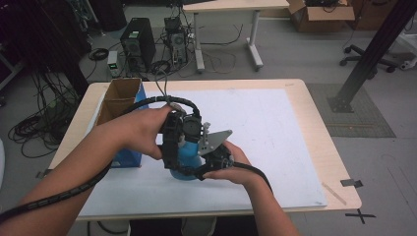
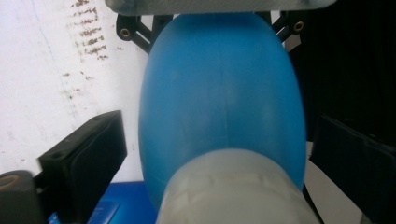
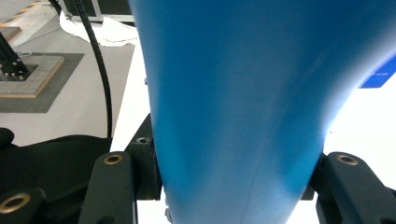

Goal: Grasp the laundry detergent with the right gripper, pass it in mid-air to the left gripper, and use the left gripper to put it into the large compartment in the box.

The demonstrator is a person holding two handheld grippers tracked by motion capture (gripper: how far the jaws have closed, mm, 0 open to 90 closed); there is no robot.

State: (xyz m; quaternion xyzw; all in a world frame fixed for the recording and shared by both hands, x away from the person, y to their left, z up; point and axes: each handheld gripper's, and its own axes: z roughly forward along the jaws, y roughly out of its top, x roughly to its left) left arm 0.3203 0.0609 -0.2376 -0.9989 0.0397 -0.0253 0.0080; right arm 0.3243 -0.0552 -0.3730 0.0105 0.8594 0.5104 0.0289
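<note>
A blue bottle [image 1: 189,158] with a pale translucent cap [image 2: 233,191] stands on the white mat [image 1: 275,128] near the table's front. My right gripper [image 1: 212,160] comes in from the right and is shut on the bottle's body [image 3: 238,93], with a black jaw against each side. My left gripper [image 1: 172,140] reaches down over the top of the bottle [image 2: 219,93]. Its jaws stand open on either side of the cap end, and a gap shows between the left pad [image 2: 88,149] and the blue wall. The right gripper's grey plate [image 2: 219,4] lies just beyond the bottle.
An open cardboard box with a blue side [image 1: 118,101] stands at the table's left edge, close to my left forearm. The mat stretches free to the right and back. Computer towers [image 1: 137,42], cables and another table [image 1: 231,7] stand on the floor beyond.
</note>
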